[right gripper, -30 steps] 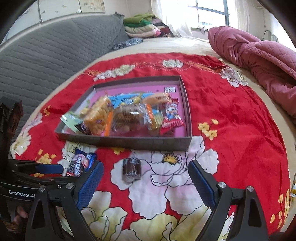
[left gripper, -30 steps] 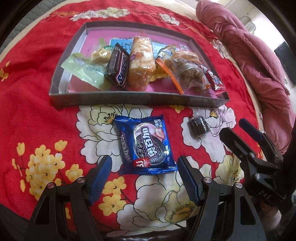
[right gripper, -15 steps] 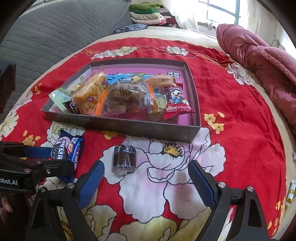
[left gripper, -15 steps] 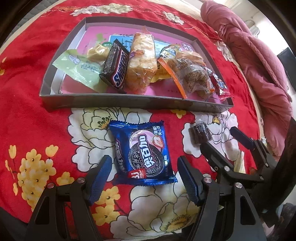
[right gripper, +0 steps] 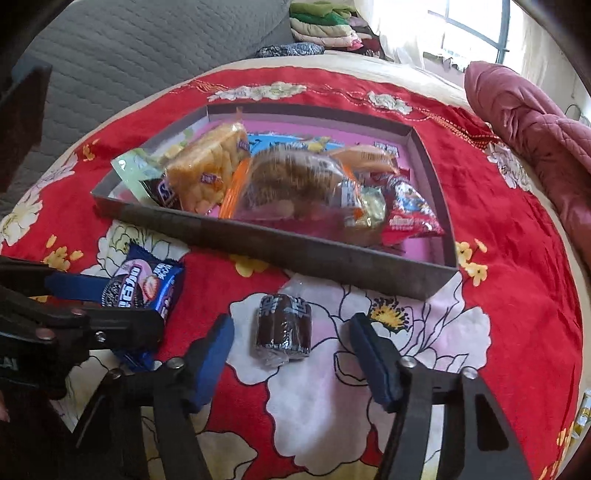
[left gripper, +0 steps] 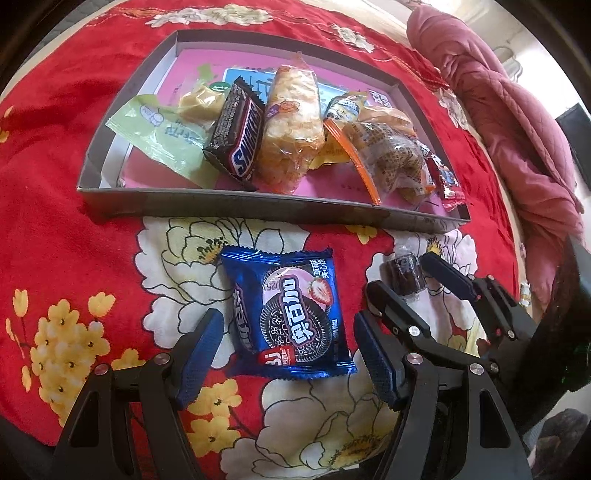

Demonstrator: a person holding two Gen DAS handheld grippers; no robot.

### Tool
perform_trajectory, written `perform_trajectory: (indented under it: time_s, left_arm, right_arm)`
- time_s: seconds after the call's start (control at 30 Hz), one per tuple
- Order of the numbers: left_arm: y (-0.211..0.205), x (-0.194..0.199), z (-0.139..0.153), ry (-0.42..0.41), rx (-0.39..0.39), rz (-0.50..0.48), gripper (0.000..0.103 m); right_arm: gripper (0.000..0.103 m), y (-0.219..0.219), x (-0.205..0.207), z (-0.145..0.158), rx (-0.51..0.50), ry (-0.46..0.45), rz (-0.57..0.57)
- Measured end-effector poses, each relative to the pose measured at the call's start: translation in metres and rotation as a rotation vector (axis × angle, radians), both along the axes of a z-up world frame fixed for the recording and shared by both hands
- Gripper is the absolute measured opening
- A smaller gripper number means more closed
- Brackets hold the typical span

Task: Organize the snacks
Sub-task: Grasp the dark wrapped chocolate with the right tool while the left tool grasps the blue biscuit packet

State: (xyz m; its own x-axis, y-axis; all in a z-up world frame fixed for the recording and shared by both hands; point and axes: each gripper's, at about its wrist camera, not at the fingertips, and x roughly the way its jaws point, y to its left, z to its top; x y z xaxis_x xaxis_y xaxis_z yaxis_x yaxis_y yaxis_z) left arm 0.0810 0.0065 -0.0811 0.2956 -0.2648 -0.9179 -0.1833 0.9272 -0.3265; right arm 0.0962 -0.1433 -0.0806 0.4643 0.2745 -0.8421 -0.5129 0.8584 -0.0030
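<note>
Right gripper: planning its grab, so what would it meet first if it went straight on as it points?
Probably the small dark wrapped cake, lying between the closing fingers of the right gripper; depth is uncertain.

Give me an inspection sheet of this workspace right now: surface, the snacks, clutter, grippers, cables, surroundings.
Surface: red flowered cloth spread over a bed.
Job's things: grey tray with a pink floor holds a pile of wrapped snacks, among them a Snickers bar. A blue Oreo pack and a small dark wrapped snack lie on the cloth in front of the tray.
Clutter: nothing seen.
Grippers: left gripper open, fingers either side of the Oreo pack, not touching. Right gripper jaws have just been closing, with the dark snack between them, gaps on both sides.
Cables: nothing seen.
Surroundings: pink quilt, grey padded headboard, folded clothes, window.
</note>
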Motion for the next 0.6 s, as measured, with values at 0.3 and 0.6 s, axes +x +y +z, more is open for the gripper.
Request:
perform_trajectory:
  time_s: [0.3,0.6]
  left_arm:
    - [-0.0018,0.0026,-0.0023,0.003,0.012,-0.002,0.074]
    - [-0.006,0.0045,-0.0056,0.008,0.036,-0.004,0.074]
  right_arm:
    - [0.043,0.002,0.0013,-0.0012,0.014,0.007,0.021]
    - [0.029,-0.0031,0.0059,0.0,0.032,0.029,0.009]
